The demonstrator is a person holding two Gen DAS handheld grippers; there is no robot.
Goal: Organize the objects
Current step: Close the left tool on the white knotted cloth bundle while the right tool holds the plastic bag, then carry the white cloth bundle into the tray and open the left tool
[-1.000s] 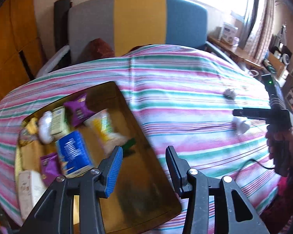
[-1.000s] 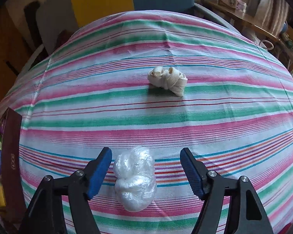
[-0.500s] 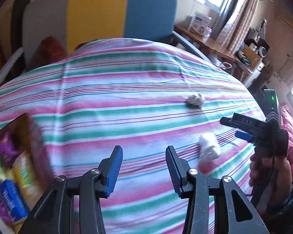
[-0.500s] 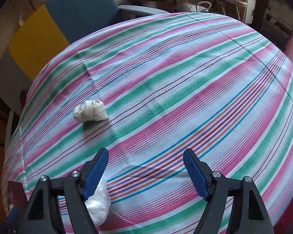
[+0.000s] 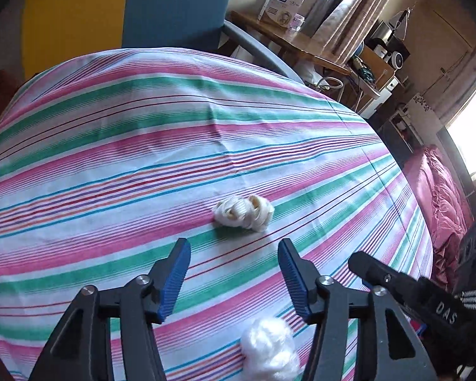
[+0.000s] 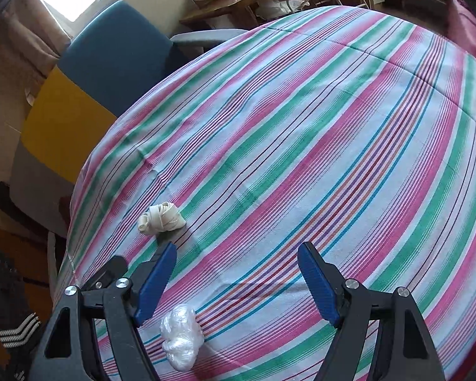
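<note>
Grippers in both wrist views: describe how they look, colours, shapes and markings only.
The left gripper and the right gripper match: black angular plastic arms with triangular cut-outs, silver round screw heads at the joints, and blue ribbed pads on the fingers. In the left wrist view the right gripper's black body shows white letters "DAS". No cables or sleeves can be made out.

A blue-and-yellow chair (image 5: 127,16) stands behind the striped tablecloth (image 5: 142,146), a white box (image 5: 280,3) on the wooden shelf (image 5: 301,44).
</note>
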